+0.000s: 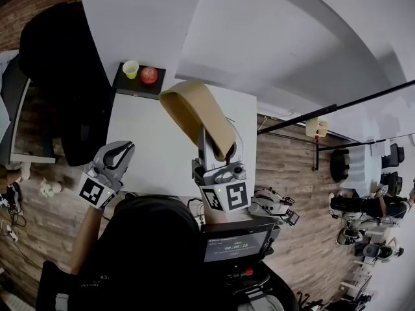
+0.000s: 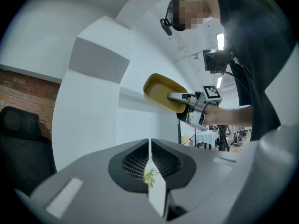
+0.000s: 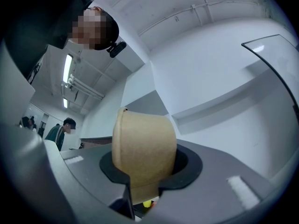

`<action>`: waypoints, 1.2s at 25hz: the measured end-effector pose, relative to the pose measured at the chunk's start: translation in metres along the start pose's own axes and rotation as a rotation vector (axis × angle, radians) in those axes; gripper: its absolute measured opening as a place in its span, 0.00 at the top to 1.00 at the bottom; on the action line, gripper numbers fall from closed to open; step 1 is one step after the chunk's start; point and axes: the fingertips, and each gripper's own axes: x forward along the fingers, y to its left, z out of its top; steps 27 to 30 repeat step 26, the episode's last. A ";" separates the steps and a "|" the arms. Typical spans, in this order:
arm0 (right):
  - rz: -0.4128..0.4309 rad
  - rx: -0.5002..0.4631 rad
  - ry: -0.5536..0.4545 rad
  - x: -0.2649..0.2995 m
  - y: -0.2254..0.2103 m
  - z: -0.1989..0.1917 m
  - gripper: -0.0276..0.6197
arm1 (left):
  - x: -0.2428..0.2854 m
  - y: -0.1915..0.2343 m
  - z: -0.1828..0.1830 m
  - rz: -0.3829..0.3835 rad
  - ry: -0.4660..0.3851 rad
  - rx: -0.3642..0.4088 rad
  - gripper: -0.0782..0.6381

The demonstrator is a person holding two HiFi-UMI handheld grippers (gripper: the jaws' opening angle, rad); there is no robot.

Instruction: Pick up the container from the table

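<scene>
A brown paper container [image 1: 198, 115] hangs tilted above the white table [image 1: 146, 154], its open mouth turned away to the left. My right gripper [image 1: 216, 149] is shut on its lower end. In the right gripper view the container [image 3: 145, 148] fills the gap between the jaws of my right gripper [image 3: 148, 174]. The left gripper view shows the container [image 2: 161, 90] in the air, held by the right gripper [image 2: 180, 98]. My left gripper [image 1: 124, 149] stays over the table's near left edge, and in its own view the left gripper [image 2: 149, 146] is shut on nothing.
A dark tray [image 1: 138, 87] at the table's far end carries a yellow cup [image 1: 130, 69] and a red apple [image 1: 149, 74]. A black office chair [image 1: 58, 50] stands at the far left. Wooden floor and seated people [image 1: 373, 206] lie to the right.
</scene>
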 end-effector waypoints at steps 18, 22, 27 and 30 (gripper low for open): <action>0.013 0.020 0.033 -0.001 -0.004 -0.009 0.77 | 0.002 -0.006 0.000 0.013 0.015 -0.001 0.87; 0.013 0.027 0.048 -0.002 -0.007 -0.015 0.77 | 0.004 -0.004 0.003 0.022 -0.023 0.012 0.87; 0.008 0.034 0.061 -0.004 -0.013 -0.020 0.77 | 0.008 -0.007 0.003 0.022 -0.041 0.018 0.87; 0.008 0.034 0.061 -0.004 -0.013 -0.020 0.77 | 0.008 -0.007 0.003 0.022 -0.041 0.018 0.87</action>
